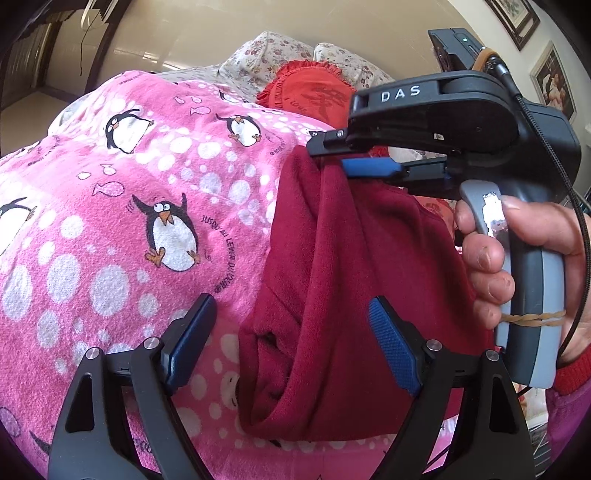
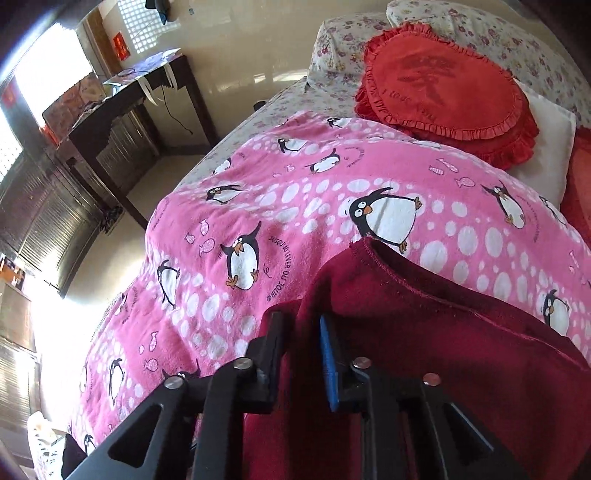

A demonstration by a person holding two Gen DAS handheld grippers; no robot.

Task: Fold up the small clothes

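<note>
A dark red fleece garment point(image 1: 332, 295) was held up over a pink penguin-print fleece blanket point(image 1: 110, 221) spread across the bed. The right tongs point(image 1: 332, 153) were pressed together on a gathered upper edge of the garment, from which the fabric hung in folds down toward the blanket. In the right wrist view, the right tongs point(image 2: 301, 354) were seen nearly closed, with garment fabric point(image 2: 424, 332) bunched between the black finger and the blue-padded one. The person's right hand point(image 1: 517, 258) was wrapped around the grey handle of that tool.

The left tongs point(image 1: 291, 336) were spread wide, and nothing was held in them; the lower, rolled part of the garment was seen between and beyond the two blue pads. Beyond the blanket, toward the head of the bed, a round red ruffled cushion point(image 2: 447, 96) was propped against floral-print pillows point(image 2: 480, 33).
</note>
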